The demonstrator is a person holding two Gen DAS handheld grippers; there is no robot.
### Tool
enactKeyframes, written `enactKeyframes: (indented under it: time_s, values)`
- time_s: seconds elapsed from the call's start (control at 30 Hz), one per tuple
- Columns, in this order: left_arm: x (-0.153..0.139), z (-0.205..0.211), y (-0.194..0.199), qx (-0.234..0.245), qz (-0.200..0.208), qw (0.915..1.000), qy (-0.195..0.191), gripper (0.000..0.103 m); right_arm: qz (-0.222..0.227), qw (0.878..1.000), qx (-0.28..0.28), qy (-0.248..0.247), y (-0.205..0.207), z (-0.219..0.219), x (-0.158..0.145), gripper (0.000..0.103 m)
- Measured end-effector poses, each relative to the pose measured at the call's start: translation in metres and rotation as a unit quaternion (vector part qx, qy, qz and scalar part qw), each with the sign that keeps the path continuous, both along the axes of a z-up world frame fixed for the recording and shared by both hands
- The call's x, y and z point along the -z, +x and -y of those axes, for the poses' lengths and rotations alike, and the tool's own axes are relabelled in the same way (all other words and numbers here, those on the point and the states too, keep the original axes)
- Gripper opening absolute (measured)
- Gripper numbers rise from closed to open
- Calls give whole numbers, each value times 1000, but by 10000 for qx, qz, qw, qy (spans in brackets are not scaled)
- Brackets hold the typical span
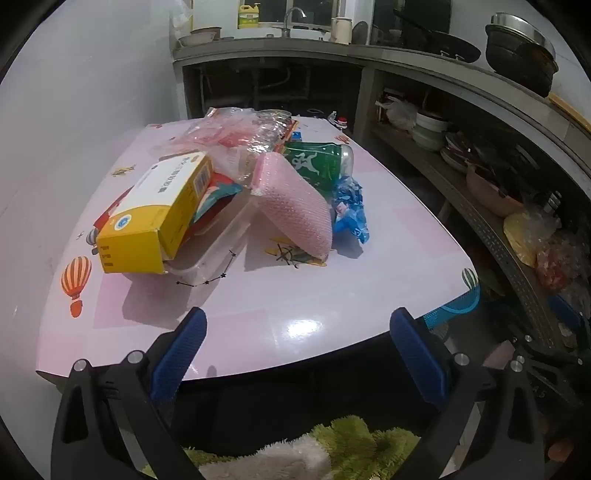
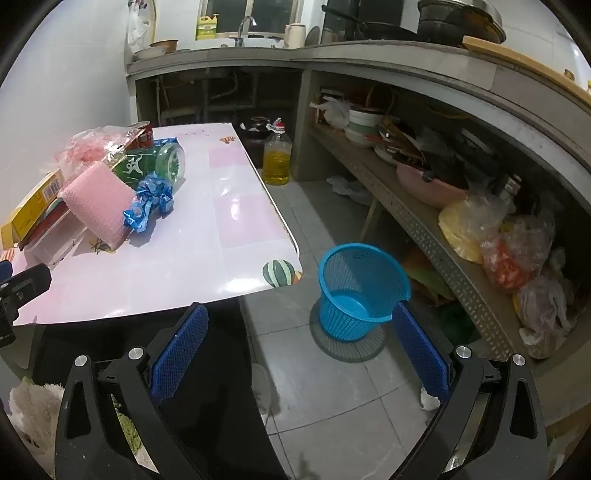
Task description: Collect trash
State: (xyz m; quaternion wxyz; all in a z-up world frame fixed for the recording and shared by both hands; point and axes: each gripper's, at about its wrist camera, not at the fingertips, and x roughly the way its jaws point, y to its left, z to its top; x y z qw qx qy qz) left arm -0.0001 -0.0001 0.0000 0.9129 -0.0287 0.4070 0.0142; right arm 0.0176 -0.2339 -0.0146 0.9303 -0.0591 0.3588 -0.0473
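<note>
Both the left tongs (image 1: 297, 347) and the right tongs (image 2: 299, 343) gape wide and empty, short of the worktop (image 1: 258, 314). Nothing looks collected yet. The trash sits piled mid-worktop: a yellow box (image 1: 155, 214), pink bubble wrap (image 1: 295, 206), a blue wrapper (image 1: 349, 210). Next, probably reach in, grip one piece, carry it to the blue basket (image 2: 360, 288) on the floor.

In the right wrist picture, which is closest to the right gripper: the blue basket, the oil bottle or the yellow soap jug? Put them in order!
From the right gripper:
1. Blue plastic mesh basket, on the floor just ahead.
2. Clear bottle of yellow oil, on the floor past the table's far corner.
3. Yellow soap jug, up by the sink, farthest back.
</note>
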Motion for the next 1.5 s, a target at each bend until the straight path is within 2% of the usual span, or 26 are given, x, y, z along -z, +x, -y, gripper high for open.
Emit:
enactKeyframes:
  time_s: [0.2, 0.47, 0.57, 1.5]
  values:
    - [1, 1, 1, 33, -25, 10000, -24, 97, -5, 10000, 18, 12, 0, -2, -2, 95]
    - [-5, -22, 9, 42, -65, 9999, -101, 97, -13, 10000, -6, 24, 3, -3, -6, 95]
    - [-1, -13, 0, -80, -3, 9999, -85, 97, -29, 10000, 12, 53, 2, -2, -4, 95]
    - [3, -13, -1, -127, -35, 9999, -80, 97, -36, 10000, 2, 64, 3, -1, -4, 95]
